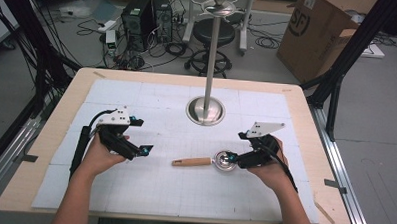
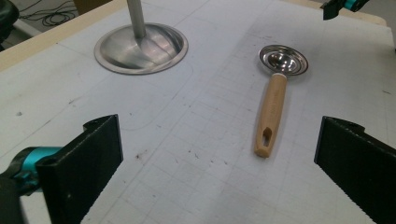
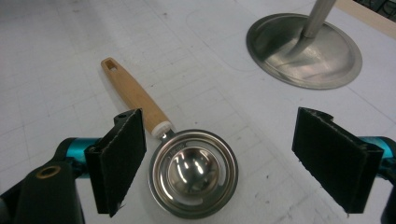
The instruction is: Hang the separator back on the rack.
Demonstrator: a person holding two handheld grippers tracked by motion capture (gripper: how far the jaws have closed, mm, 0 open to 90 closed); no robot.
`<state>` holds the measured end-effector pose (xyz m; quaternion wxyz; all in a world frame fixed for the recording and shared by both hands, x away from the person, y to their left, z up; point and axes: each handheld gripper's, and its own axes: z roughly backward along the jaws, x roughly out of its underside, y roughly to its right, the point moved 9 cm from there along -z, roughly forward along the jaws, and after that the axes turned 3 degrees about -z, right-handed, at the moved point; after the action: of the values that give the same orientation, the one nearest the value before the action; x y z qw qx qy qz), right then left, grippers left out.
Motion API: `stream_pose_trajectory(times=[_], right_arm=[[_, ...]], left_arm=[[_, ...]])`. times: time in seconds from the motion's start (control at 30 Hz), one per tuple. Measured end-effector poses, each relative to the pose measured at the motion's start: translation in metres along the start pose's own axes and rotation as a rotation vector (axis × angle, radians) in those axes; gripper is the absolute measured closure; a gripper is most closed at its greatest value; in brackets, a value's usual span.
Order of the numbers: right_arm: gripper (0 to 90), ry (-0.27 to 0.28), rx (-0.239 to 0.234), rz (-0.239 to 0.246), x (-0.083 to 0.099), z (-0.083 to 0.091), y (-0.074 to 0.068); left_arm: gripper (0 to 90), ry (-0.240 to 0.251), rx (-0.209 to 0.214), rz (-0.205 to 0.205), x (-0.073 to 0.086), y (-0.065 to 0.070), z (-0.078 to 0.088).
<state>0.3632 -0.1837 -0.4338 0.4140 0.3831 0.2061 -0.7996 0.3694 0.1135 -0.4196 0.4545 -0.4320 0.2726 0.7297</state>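
From my high view the right gripper (image 1: 242, 157) covers the far rim of the measuring scoop (image 1: 224, 160). The stand's pole (image 2: 136, 17) runs off the top edge in both gripper views. In the right gripper view the scoop's engraved marking is too small for me to read.

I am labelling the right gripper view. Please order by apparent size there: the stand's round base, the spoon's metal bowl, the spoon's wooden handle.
1. Stand's round base, though cropped and farther away.
2. Spoon's metal bowl, enlarged by nearness.
3. Wooden handle, long but slim.
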Motion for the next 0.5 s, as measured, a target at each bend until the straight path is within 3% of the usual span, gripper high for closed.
stream_pose_trajectory(times=[0.5], right_arm=[[26.5,-0.157,-0.035,0.107,-0.008,-0.028,-0.014]], left_arm=[[1.6,-0.002,0.0,0.003,0.001,-0.001,0.0]])
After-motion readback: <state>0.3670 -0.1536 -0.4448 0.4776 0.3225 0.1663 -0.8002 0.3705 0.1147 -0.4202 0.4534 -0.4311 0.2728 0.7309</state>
